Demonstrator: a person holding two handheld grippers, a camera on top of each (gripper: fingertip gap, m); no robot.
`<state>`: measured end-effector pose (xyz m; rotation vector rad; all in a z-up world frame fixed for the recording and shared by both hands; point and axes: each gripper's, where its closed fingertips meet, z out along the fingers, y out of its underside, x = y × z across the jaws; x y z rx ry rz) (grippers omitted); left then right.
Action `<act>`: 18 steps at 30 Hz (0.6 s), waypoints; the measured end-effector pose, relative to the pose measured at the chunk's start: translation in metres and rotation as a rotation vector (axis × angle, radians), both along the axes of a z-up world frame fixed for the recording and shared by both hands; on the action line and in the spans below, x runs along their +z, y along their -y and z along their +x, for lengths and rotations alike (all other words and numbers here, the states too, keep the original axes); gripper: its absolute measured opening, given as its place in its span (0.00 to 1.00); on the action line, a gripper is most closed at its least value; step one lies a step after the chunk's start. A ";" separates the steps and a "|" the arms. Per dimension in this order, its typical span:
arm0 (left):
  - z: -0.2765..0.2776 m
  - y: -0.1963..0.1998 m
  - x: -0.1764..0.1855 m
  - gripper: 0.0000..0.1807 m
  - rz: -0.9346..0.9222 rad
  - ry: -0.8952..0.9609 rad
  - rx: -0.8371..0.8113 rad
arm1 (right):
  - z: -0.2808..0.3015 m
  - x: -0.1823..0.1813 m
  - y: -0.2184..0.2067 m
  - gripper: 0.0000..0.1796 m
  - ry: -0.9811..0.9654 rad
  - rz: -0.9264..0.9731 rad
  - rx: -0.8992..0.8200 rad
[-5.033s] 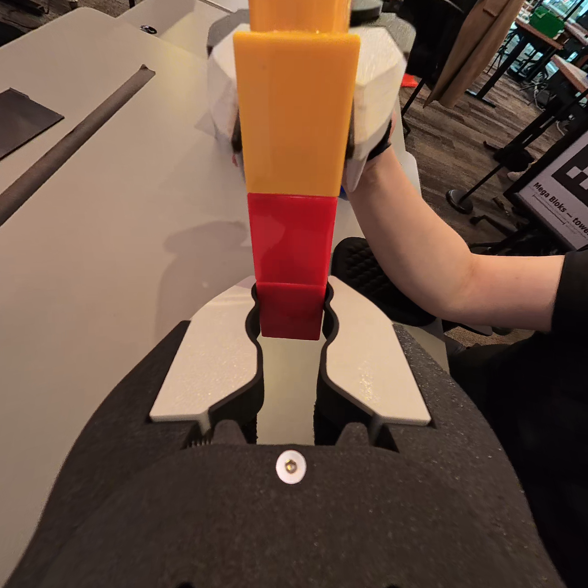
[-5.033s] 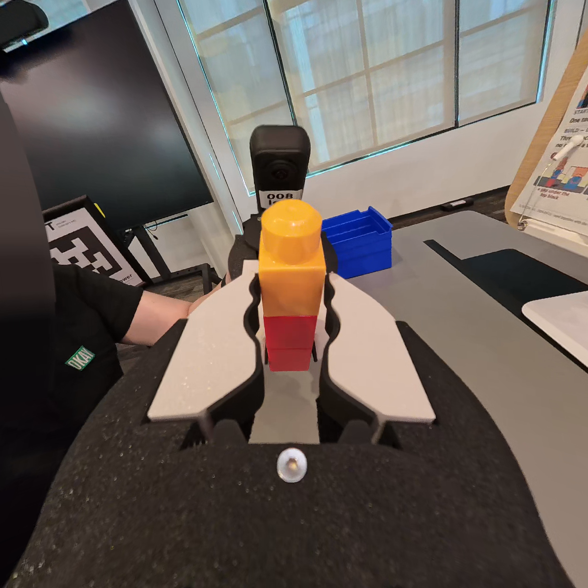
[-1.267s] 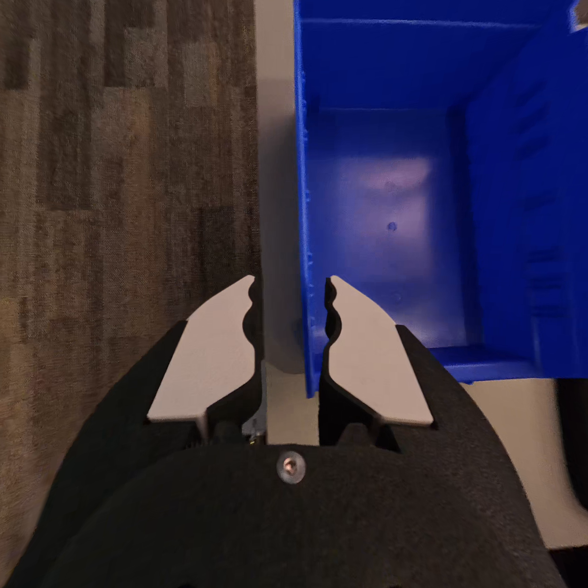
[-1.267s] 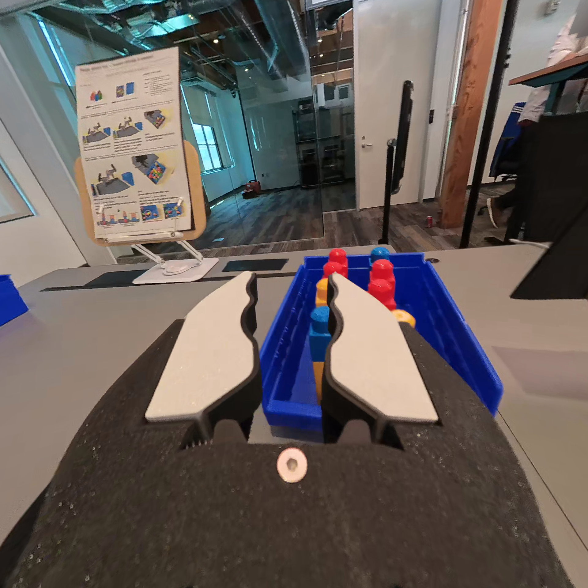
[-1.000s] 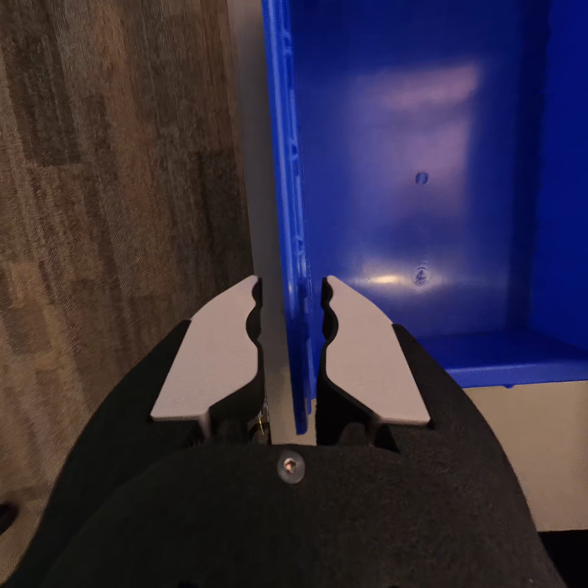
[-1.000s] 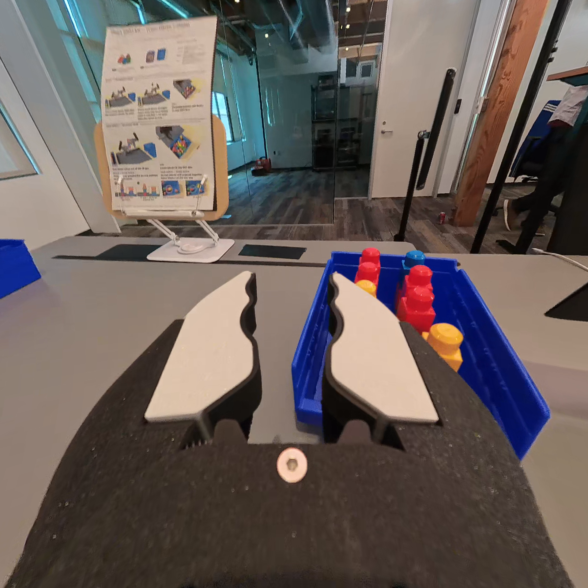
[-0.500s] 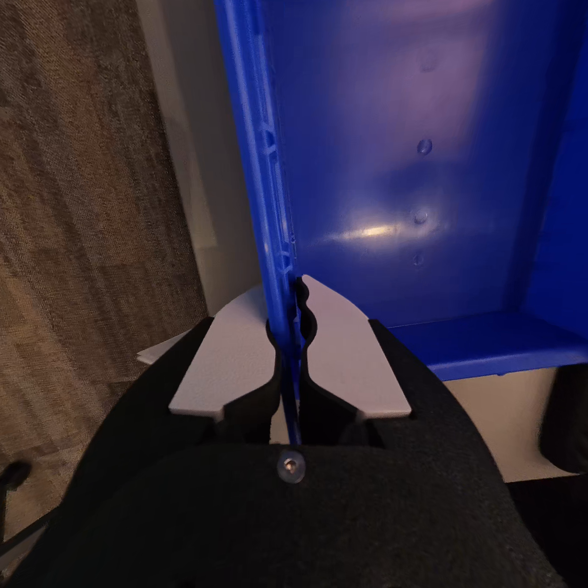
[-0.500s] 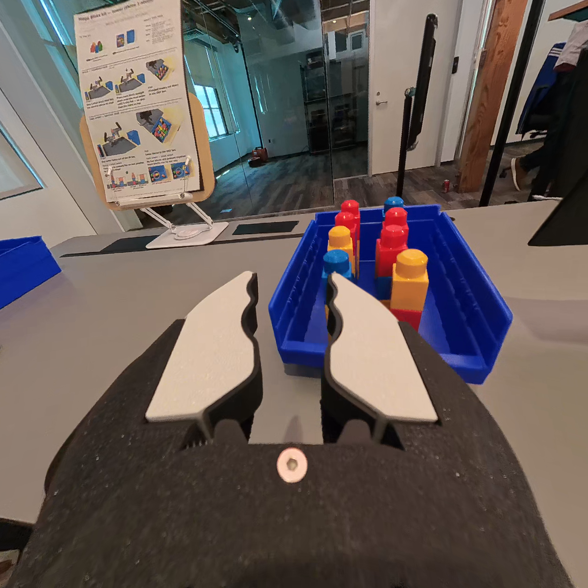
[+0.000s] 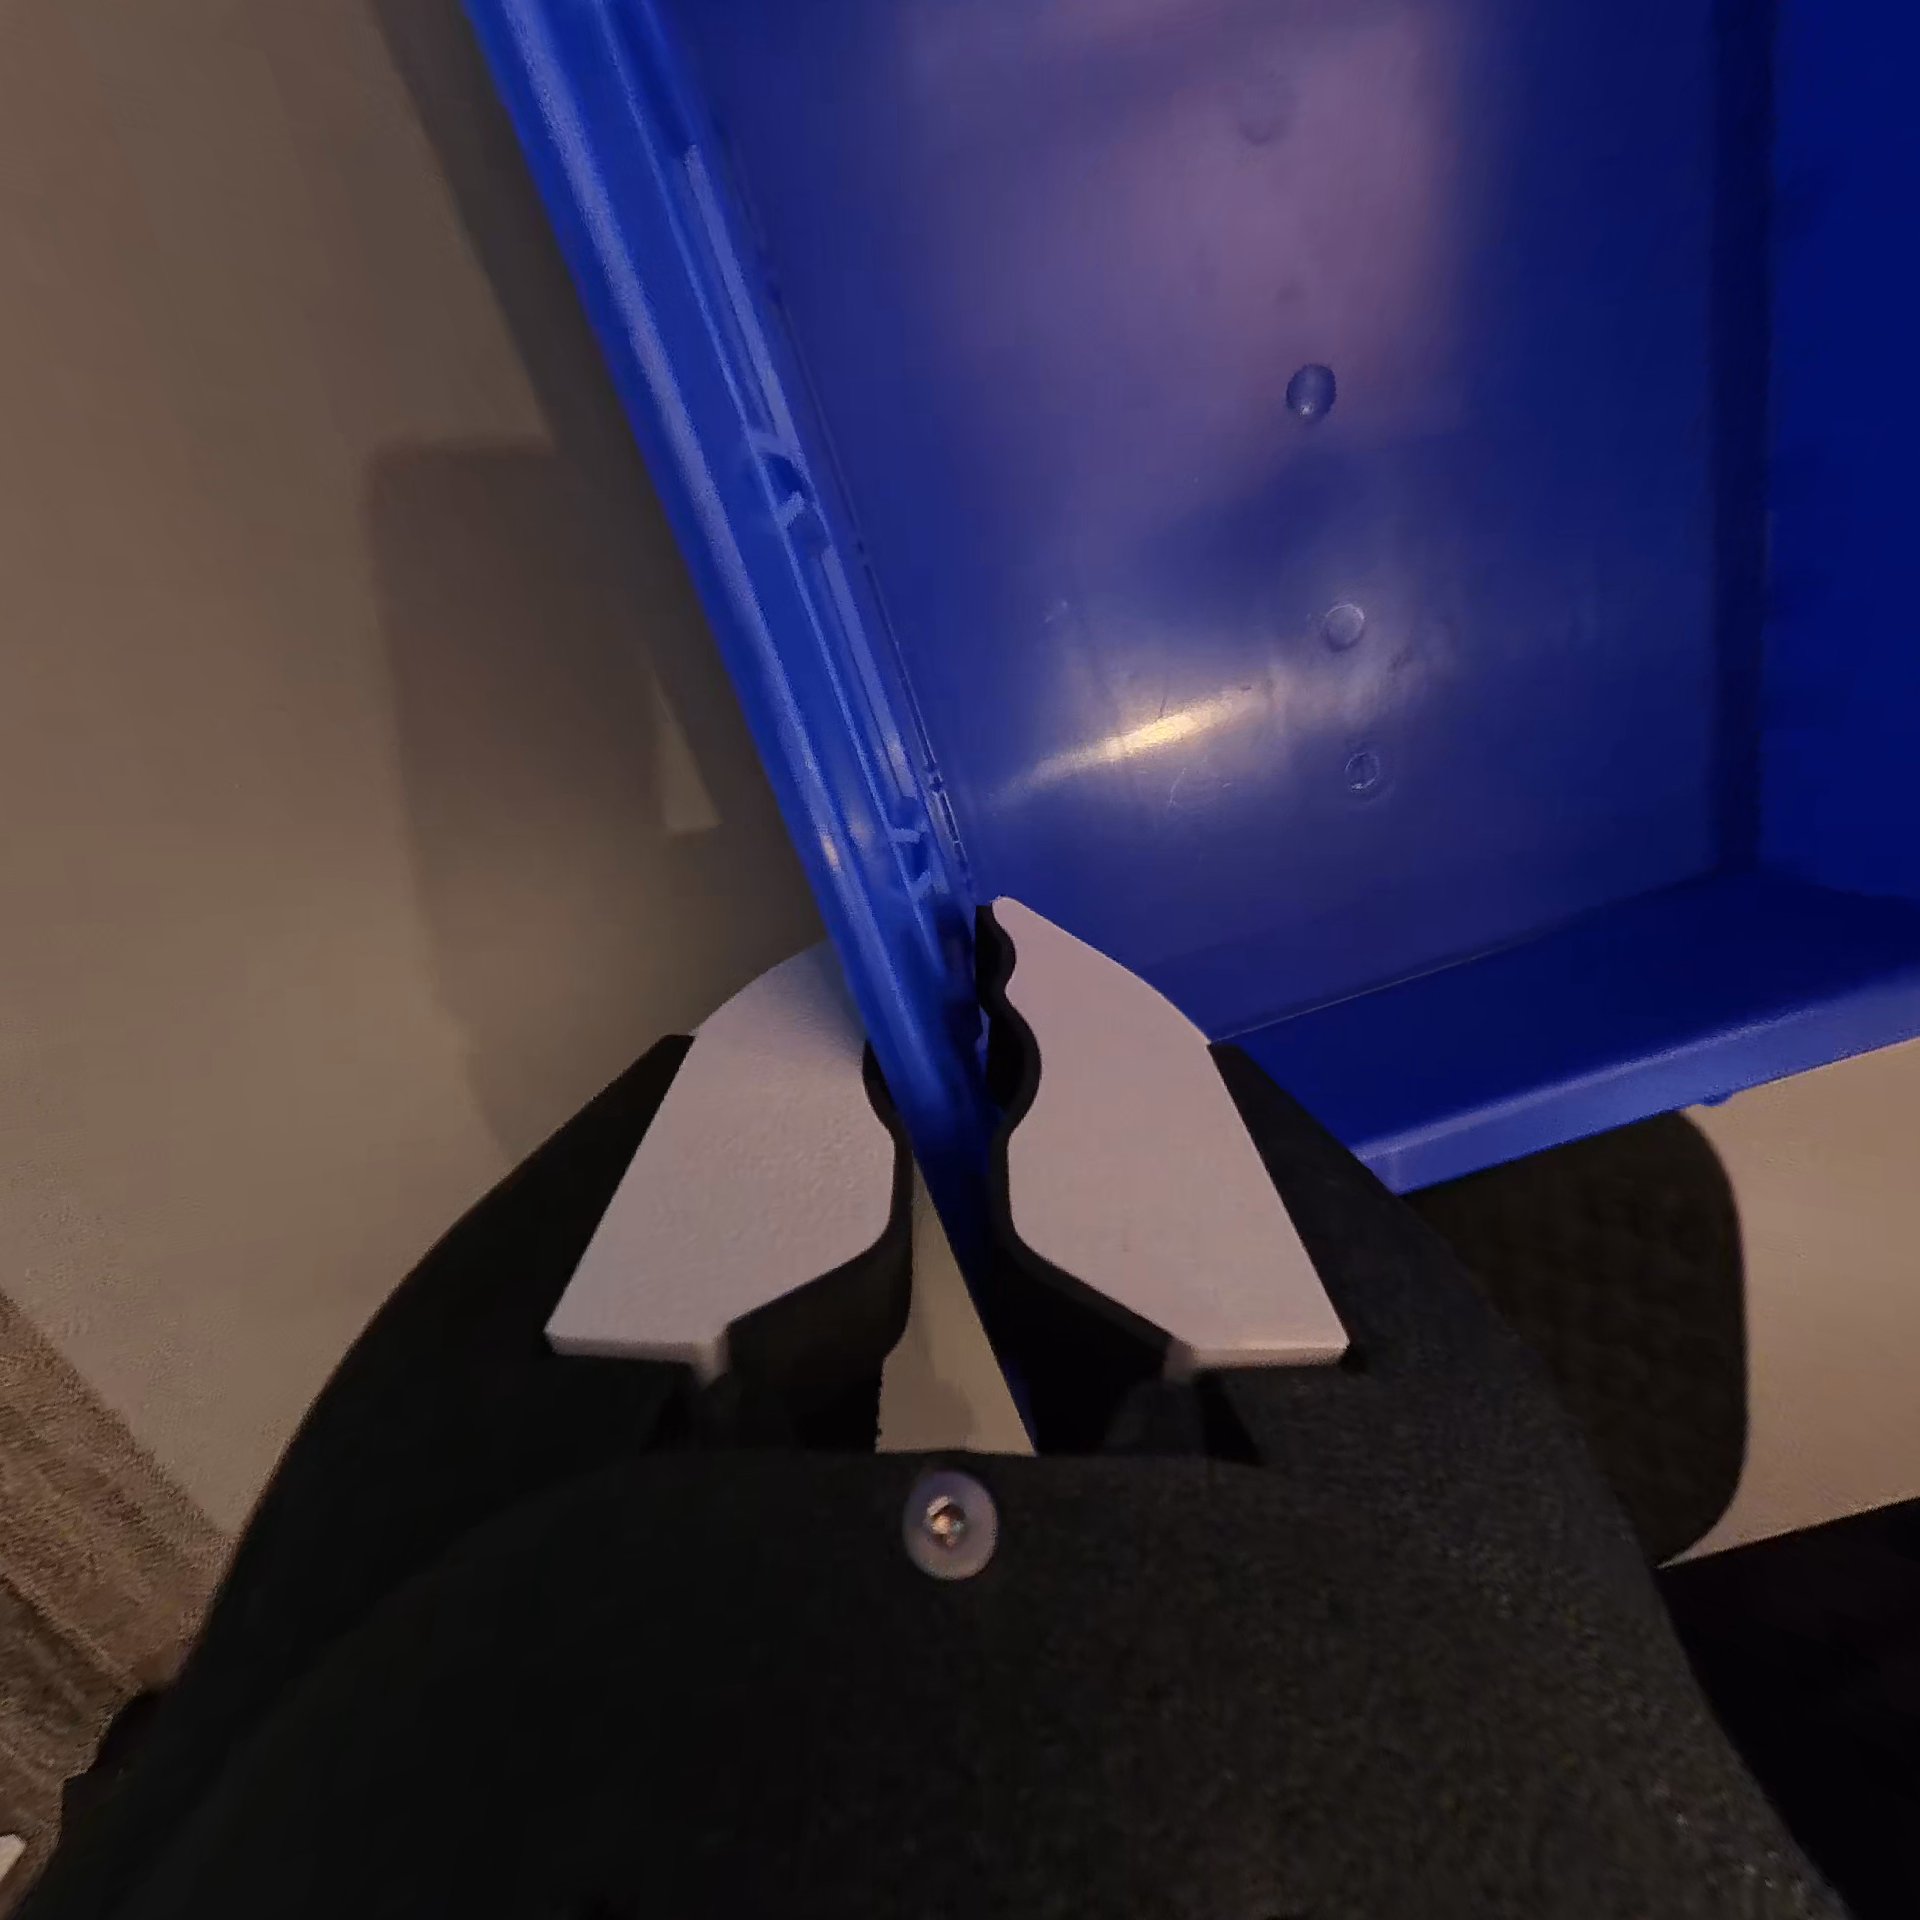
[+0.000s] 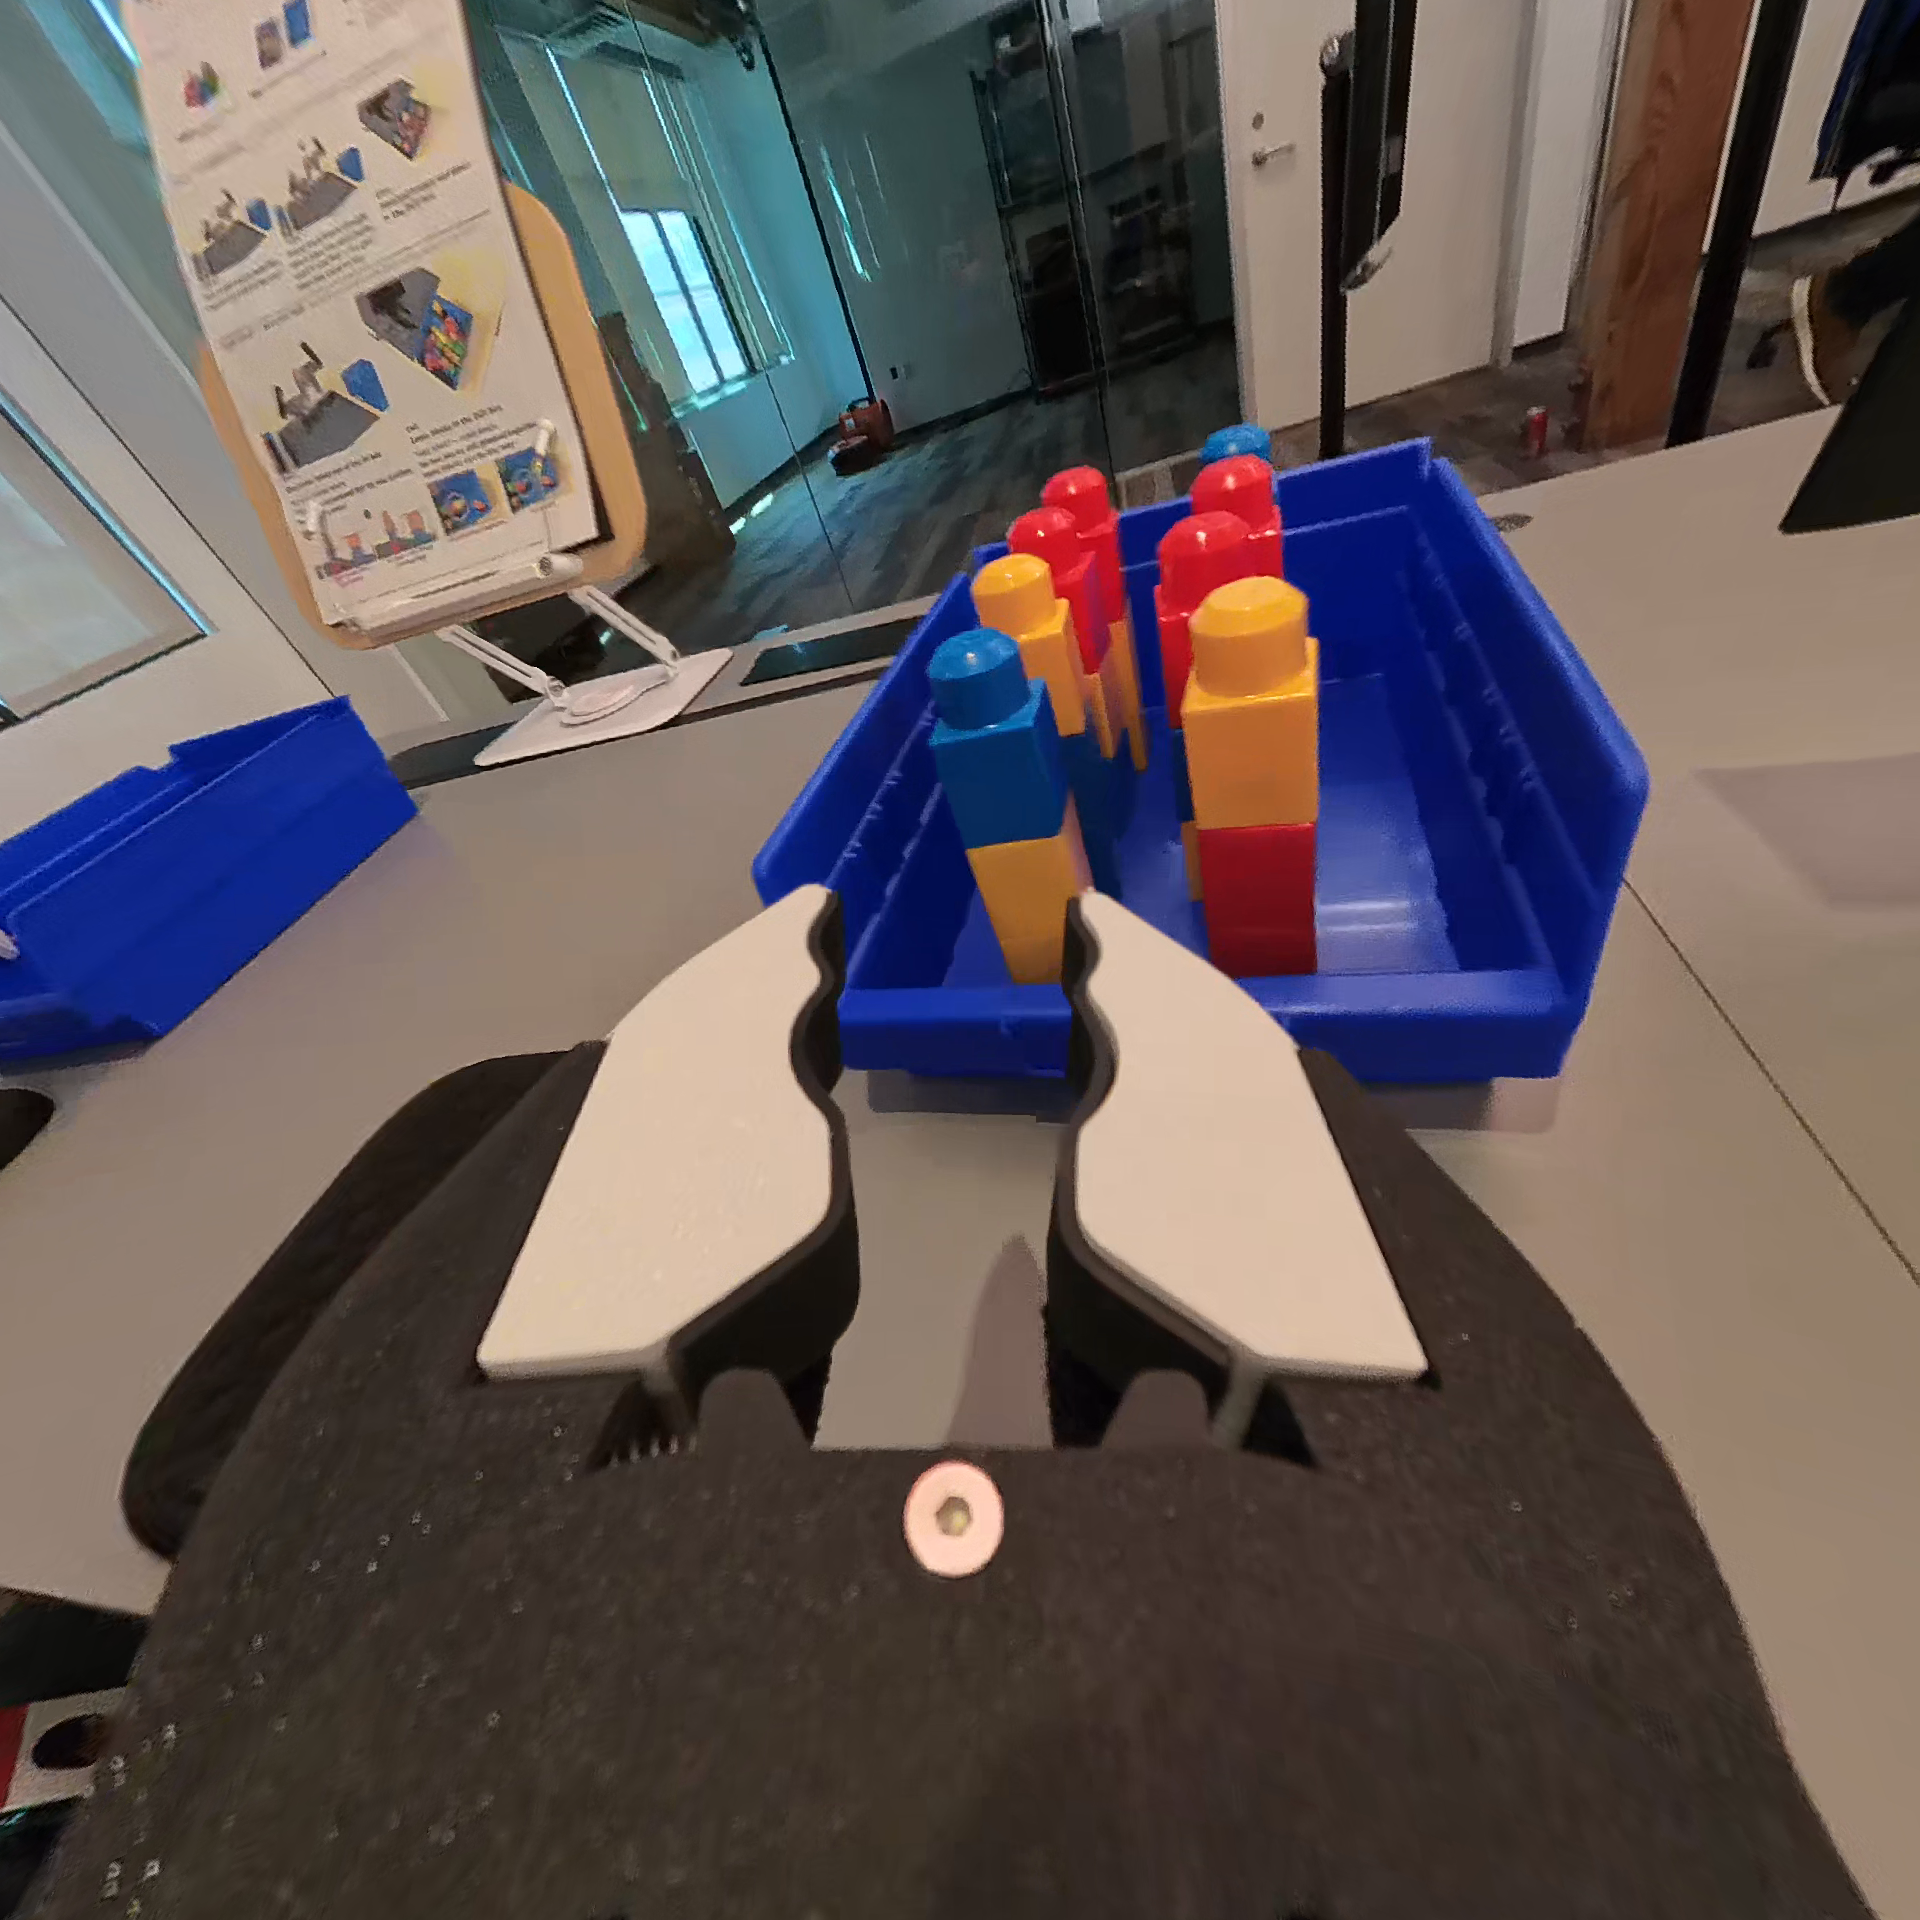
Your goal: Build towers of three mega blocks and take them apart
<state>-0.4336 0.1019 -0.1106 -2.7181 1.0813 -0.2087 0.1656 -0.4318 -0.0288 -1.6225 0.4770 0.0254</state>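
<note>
Blue plastic fills the left wrist view: the left gripper [image 9: 940,1023] is clamped on the side wall of an empty bin [image 9: 1299,520], its far end cut off at 12 o'clock. In the right wrist view, block towers [image 10: 1252,769] stand upright in a second bin [image 10: 1496,997] on the grey table [image 10: 520,935]; the rear ones are partly hidden. The right gripper [image 10: 951,961] hangs parted and empty just short of that bin's front wall. At 10 o'clock stands a blurred instruction sheet [image 10: 353,301]; at 9 o'clock, a third bin [image 10: 187,862], cut off.
</note>
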 end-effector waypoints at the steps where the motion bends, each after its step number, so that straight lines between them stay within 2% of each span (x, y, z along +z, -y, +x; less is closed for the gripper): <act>1: 0.011 0.007 0.000 0.05 0.001 -0.001 -0.005 | 0.008 -0.001 -0.001 0.22 -0.002 -0.027 -0.008; 9: 0.084 0.048 -0.003 0.04 0.007 0.062 0.001 | 0.132 0.003 -0.001 0.25 0.113 -0.517 -0.182; 13: 0.098 0.052 -0.004 0.04 0.030 0.063 -0.005 | 0.164 -0.007 -0.020 0.24 0.031 -0.628 -0.088; 15: 0.098 0.052 -0.008 0.05 0.006 0.039 -0.027 | 0.164 -0.009 -0.036 0.18 -0.029 -0.615 0.010; 18: 0.099 0.065 -0.021 0.08 -0.148 0.018 -0.019 | 0.169 -0.023 -0.050 0.18 -0.076 -0.670 0.050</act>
